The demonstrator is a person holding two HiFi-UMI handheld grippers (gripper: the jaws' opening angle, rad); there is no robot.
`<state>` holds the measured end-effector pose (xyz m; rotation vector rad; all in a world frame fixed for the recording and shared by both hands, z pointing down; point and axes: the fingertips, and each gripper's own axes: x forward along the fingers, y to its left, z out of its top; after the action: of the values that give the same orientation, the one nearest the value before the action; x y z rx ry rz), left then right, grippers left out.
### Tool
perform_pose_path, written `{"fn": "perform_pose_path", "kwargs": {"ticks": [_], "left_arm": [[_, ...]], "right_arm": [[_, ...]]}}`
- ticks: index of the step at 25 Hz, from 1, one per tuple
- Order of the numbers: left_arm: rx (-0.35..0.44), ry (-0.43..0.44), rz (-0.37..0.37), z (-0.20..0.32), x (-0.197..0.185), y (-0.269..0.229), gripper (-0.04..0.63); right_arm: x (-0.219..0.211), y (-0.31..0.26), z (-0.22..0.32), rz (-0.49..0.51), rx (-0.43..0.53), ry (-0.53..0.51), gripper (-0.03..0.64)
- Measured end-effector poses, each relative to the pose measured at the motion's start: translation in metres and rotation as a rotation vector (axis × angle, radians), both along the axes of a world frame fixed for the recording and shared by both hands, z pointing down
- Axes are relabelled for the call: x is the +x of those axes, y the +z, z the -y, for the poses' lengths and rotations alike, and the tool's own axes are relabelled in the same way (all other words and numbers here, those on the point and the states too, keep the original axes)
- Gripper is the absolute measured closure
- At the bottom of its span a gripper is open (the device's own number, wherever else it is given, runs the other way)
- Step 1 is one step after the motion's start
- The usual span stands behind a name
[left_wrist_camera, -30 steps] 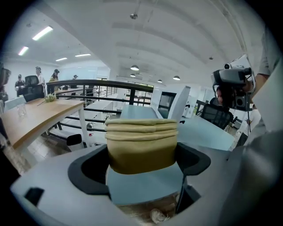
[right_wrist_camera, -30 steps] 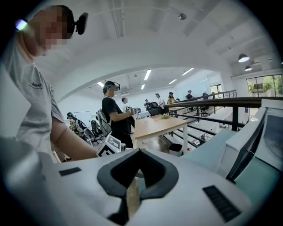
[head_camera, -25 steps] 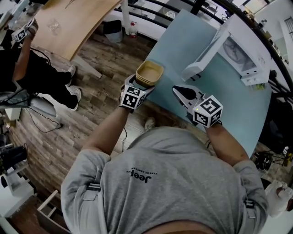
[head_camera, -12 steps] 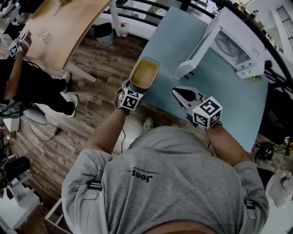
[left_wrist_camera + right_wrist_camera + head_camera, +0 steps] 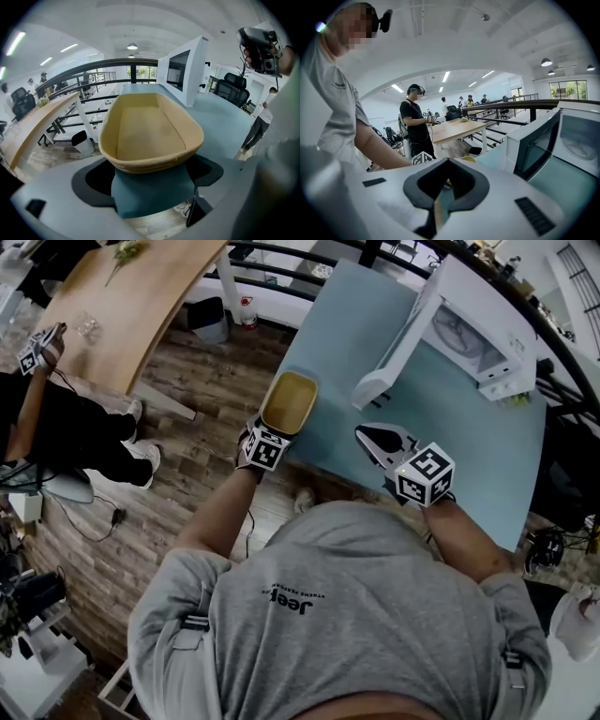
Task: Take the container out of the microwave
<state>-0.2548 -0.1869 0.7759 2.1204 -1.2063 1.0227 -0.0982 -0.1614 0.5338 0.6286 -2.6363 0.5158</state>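
The empty tan oval container (image 5: 290, 401) sits low over the near left corner of the pale blue table (image 5: 450, 437), out of the white microwave (image 5: 487, 329), whose door (image 5: 392, 351) hangs open. My left gripper (image 5: 272, 430) is at the container's near end. In the left gripper view the container (image 5: 150, 133) fills the gap between the wide-set jaws, which hold its near end, with the table (image 5: 154, 190) right under it. My right gripper (image 5: 378, 438) is shut on nothing, hovering over the table's near edge in front of the door. The microwave (image 5: 555, 140) shows at the right of its view.
A wooden table (image 5: 122, 306) and a bin (image 5: 211, 315) stand on the floor to the left. Another person (image 5: 47, 427) with grippers stands there, and also shows in the right gripper view as a person (image 5: 415, 119). A black railing (image 5: 281, 259) runs behind the table.
My left gripper has carried the container forward from the table's corner edge further onto the table. The right gripper has stayed where it was, shut.
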Motion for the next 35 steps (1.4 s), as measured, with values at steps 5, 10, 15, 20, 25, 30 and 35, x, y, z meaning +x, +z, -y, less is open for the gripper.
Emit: {"fn": "perform_pose_path", "kwargs": {"ticks": [5,10,15,20,25,30,35], "left_arm": [[-0.025,-0.016,-0.035,-0.004,0.002,-0.002,0.100],[-0.024,-0.035,-0.089,-0.009,0.005,-0.010,0.100],[-0.018,-0.085,-0.148,-0.013,-0.003,-0.020,0.100],[0.014,-0.099,-0.226,-0.025,-0.006,-0.039,0.100],[0.098,-0.115,-0.304,-0.025,-0.011,-0.078,0.100],[0.221,-0.144,-0.385,-0.011,-0.010,-0.135,0.101],[0.323,-0.111,-0.448,-0.001,0.023,-0.191,0.101]], "right_arm": [[-0.007,-0.001,0.002,0.003,0.003,-0.018,0.598],[-0.010,-0.004,0.003,0.006,0.007,-0.026,0.598],[-0.018,-0.007,0.001,0.010,0.010,-0.033,0.600],[-0.020,-0.008,-0.001,0.017,0.013,-0.030,0.598],[-0.016,-0.007,0.000,0.025,0.006,-0.009,0.598],[-0.014,-0.009,-0.006,0.031,0.012,-0.015,0.598],[0.004,-0.020,-0.007,0.058,0.037,-0.024,0.598]]}}
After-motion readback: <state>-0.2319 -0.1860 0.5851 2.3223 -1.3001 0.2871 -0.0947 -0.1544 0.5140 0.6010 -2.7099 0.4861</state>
